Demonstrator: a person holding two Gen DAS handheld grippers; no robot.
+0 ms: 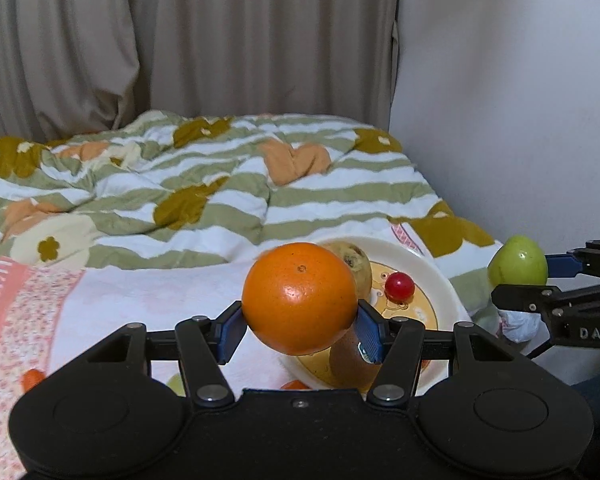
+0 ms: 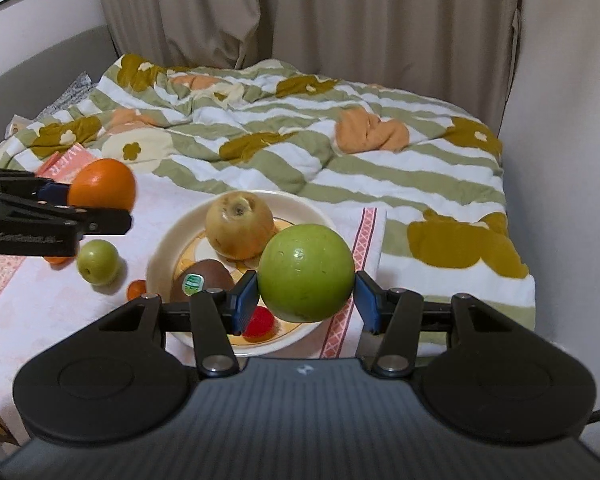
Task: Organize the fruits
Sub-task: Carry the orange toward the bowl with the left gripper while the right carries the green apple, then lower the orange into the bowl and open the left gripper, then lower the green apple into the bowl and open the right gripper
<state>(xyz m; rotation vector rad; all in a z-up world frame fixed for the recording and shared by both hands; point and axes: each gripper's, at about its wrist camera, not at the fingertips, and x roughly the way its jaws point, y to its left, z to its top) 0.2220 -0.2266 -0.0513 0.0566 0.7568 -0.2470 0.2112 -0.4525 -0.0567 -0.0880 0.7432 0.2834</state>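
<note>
Left wrist view: your left gripper (image 1: 300,326) is clamped on the orange (image 1: 299,297), pads pressed on both sides, so that one's secure. The plate (image 1: 428,268) sits just ahead of the gripper and off to its right, partly hidden behind the orange. On it you can see a cherry (image 1: 399,286), a yellowish apple (image 1: 354,266) and a kiwi (image 1: 350,360) tucked under the right finger. So your drop spot is forward-right and below, not straight ahead.

Right wrist view: your right gripper (image 2: 306,300) is closed around the green apple (image 2: 306,273). Here the plate (image 2: 160,258) lies directly under and a bit left of the gripper, way closer than it is to the left one. The free space looks like the near-right part of the plate, beside the yellowish apple. I'd say the right hand goes first, basically straight down. A small green fruit (image 2: 98,261) and a little orange one (image 2: 137,290) sit on the cloth (image 2: 40,320) left of the plate, nearer your left gripper.
</note>
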